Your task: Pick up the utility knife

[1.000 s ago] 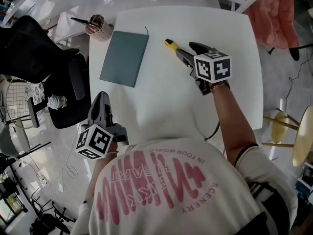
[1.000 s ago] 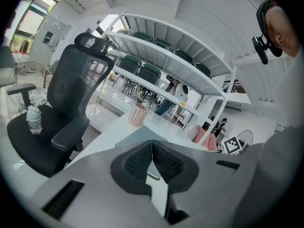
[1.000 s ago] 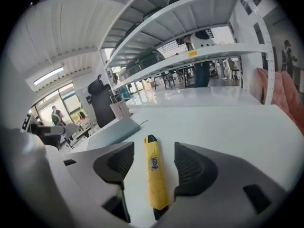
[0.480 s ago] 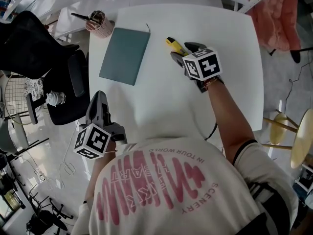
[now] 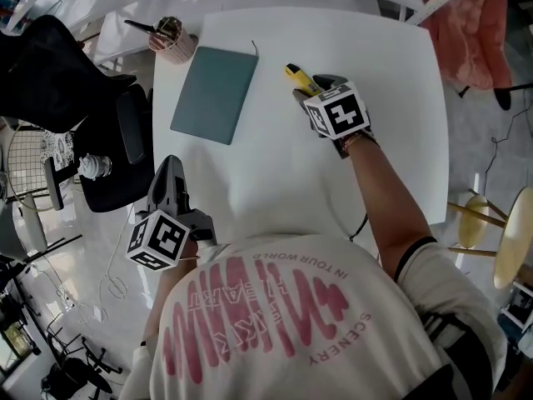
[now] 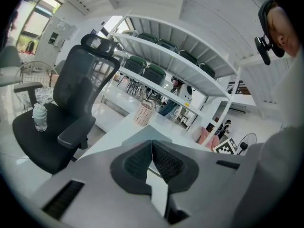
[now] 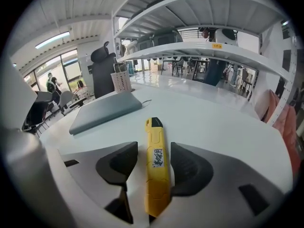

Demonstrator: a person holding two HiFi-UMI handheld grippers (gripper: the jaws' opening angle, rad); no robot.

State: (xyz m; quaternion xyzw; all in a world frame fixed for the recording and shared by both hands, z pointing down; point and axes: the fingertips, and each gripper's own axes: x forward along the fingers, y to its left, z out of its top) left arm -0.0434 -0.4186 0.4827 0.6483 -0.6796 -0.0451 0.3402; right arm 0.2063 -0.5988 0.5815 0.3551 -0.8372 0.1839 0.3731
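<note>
The yellow utility knife (image 5: 295, 74) lies on the white table (image 5: 391, 148), toward its far side. In the right gripper view the knife (image 7: 156, 170) lies lengthwise between my right gripper's (image 7: 154, 148) jaws, black tip pointing away. Those jaws have just been closing, but a narrow gap still shows on each side of the knife. In the head view the right gripper (image 5: 312, 87) reaches down over the knife's handle. My left gripper (image 5: 169, 163) hangs off the table's near left corner. Its jaws (image 6: 152, 144) are shut on nothing.
A teal notebook (image 5: 214, 94) lies left of the knife. A pink pen basket (image 5: 172, 42) stands at the far left corner. A black office chair (image 5: 58, 82) with a water bottle (image 5: 94, 167) on its seat stands left of the table. Shelving rises behind the table.
My right gripper has moved left and down over the knife and rolled, so its jaws now straddle the handle. The left gripper has stayed put.
</note>
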